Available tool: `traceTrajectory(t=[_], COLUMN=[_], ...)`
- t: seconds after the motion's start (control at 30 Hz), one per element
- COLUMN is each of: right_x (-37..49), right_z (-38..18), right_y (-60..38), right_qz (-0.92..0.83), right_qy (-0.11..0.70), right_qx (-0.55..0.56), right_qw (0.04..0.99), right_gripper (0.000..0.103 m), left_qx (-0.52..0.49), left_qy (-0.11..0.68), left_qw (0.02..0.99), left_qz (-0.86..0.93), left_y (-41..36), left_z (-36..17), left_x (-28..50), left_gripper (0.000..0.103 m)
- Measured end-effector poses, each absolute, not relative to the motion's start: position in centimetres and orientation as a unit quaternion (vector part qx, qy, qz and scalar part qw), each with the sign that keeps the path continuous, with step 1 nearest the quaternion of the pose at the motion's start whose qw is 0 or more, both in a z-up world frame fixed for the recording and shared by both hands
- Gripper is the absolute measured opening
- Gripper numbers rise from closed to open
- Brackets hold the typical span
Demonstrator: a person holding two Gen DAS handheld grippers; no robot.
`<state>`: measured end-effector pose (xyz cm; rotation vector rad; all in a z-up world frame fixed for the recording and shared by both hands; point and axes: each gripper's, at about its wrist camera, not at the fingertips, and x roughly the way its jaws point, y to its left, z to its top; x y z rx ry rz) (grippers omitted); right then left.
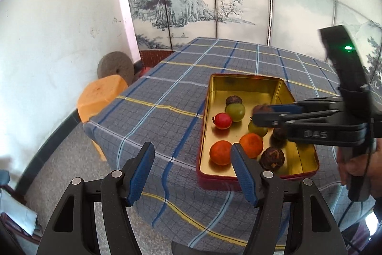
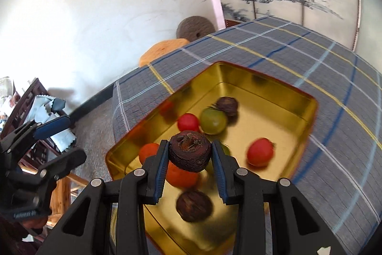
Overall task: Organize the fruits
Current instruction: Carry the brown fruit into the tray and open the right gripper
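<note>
The right hand-held gripper reaches level over the gold tin on the plaid-covered counter, its fingers clamped on a dark brown water chestnut held above the tin's fruit. In the tin lie two oranges, green grapes, red cherry tomatoes and more chestnuts. The left hand-held gripper hangs just outside the tin's near rim, its blue pads spread apart and gripping nothing.
</note>
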<state>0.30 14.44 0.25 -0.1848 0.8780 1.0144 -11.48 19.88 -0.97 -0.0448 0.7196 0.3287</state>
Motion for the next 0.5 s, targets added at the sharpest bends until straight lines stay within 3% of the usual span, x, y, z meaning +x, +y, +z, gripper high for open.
traceTrajectory(t=[0.5], right_x=[0.9], right_z=[-1.6], right_y=[18.0], right_qz=[0.468], right_qy=[0.424], right_qx=[-0.111], right_qw=[0.767], right_gripper=[0.033], left_qx=[-0.022], left_qy=[0.349], left_qw=[0.921], left_qz=[0.173], left_y=[21.1], left_z=[-1.6], left_x=[-10.1], left_gripper=[0.068])
